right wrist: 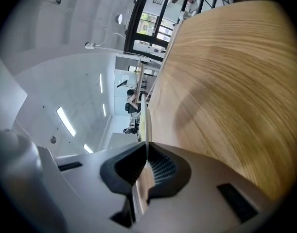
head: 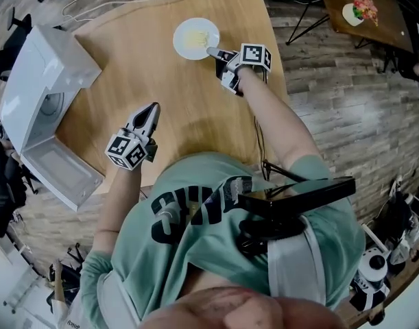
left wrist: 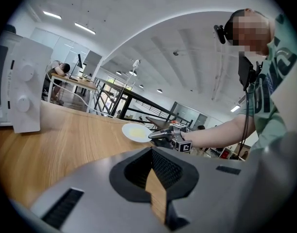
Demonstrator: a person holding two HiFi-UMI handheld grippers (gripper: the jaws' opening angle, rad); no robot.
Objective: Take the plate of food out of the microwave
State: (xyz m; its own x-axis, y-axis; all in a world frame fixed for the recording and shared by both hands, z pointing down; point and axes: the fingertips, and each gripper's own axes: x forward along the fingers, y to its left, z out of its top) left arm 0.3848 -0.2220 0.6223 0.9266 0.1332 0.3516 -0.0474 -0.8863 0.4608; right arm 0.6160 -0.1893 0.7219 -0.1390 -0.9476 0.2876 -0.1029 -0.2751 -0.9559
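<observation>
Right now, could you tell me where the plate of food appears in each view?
Head view: plate top centre, right gripper on its rim.
Left gripper view: plate centre, past the jaws.
Right gripper view: plate edge-on, clamped between the jaws.
Shared landmark: the wooden table.

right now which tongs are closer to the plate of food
Right. The right tongs are shut on the rim of the plate; the left tongs hang empty over the near side of the table, well apart from it.
</observation>
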